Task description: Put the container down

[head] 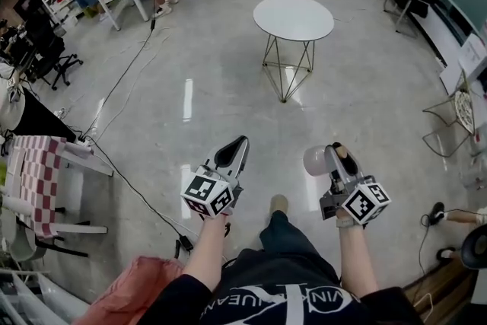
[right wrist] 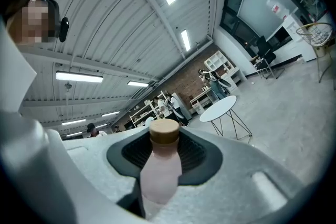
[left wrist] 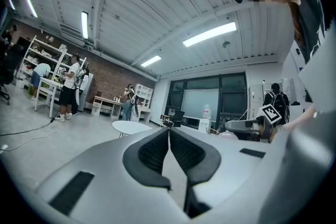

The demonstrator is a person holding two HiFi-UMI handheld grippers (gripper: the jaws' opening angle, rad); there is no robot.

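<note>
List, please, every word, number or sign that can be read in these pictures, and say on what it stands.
Shirt: white letters, upside down and cut off; not surely readable.
Left marker cube, right marker cube: black-and-white patterns only, no words.
Pink bottle: no label shows.
Everything farther off: too small to read.

Round white table (head: 293,17); leftward, perhaps checked cloth (head: 32,173)

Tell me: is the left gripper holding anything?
No: in the left gripper view, the left gripper's dark ribbed fingers meet with nothing between them.
</note>
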